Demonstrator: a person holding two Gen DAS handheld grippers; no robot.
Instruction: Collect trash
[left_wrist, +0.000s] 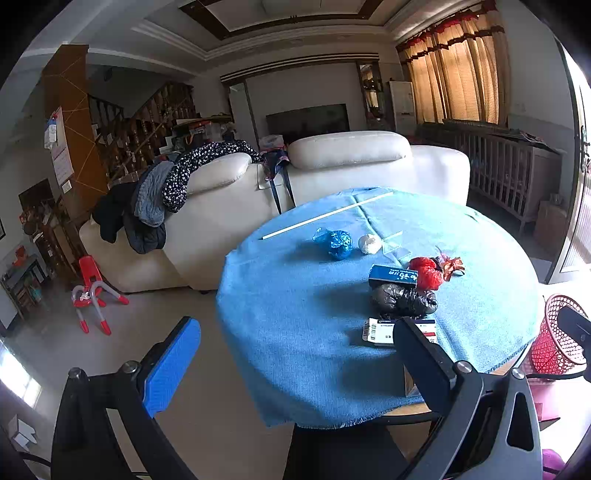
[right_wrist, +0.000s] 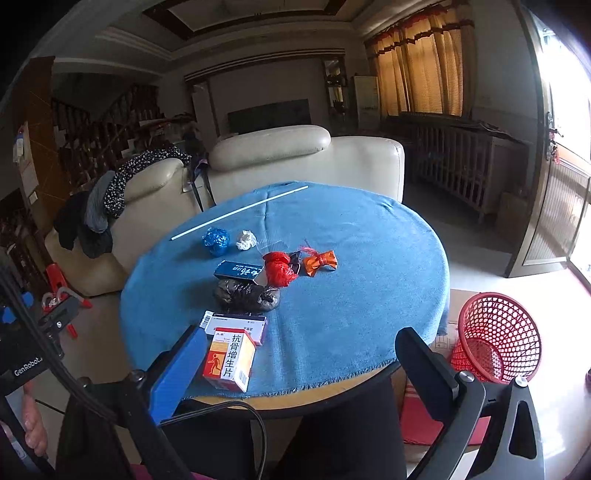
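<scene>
1. My right claw (right_wrist: 295, 365) is spread wide and grips nothing; my left claw (left_wrist: 295, 354) is the same, low at the near edge of the round table (right_wrist: 314, 395).
2. Just ahead of my right claw's blue finger (right_wrist: 181, 373) stands an orange medicine box (right_wrist: 229, 359), with a flat white box (right_wrist: 236, 325) behind it.
3. Mid-cloth lies more trash — a black bag (right_wrist: 245, 293), a dark blue box (right_wrist: 238, 272), a red wad (right_wrist: 280, 268) and an orange wrapper (right_wrist: 320, 263).
4. Farther off: a blue foil ball (right_wrist: 216, 240), a white paper ball (right_wrist: 246, 240), a white rod (right_wrist: 236, 214).
5. To the right, beside the table, sits the red mesh basket (right_wrist: 496, 338).
</scene>
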